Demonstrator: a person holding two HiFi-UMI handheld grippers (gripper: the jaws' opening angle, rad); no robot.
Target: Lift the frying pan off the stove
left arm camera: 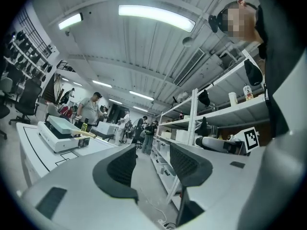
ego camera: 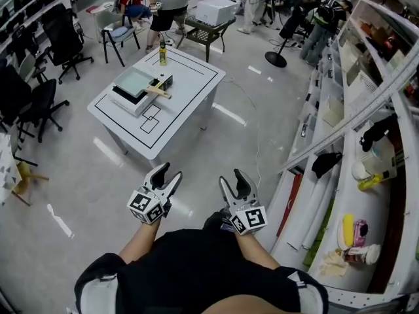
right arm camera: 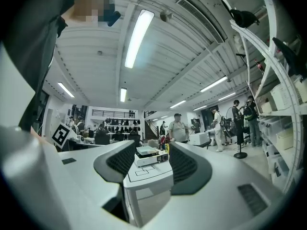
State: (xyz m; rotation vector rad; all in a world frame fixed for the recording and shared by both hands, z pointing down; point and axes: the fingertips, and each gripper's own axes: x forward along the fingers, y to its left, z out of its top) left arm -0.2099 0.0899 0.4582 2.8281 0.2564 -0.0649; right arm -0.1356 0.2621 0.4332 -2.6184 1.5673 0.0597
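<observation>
Left tongs (ego camera: 166,173) and right tongs (ego camera: 233,179) gape empty, well apart from the pan (ego camera: 134,81) on its stove (ego camera: 131,102); likely stiff and front-heavy, so I'd clamp the wooden handle (ego camera: 159,92).

A bottle (ego camera: 162,53) stands near the white table's (ego camera: 196,78) far edge, black office chairs (ego camera: 65,36) well apart

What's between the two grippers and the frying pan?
Head view: only shiny floor and the near end of the table lie between the left gripper, the right gripper and the frying pan.
</observation>
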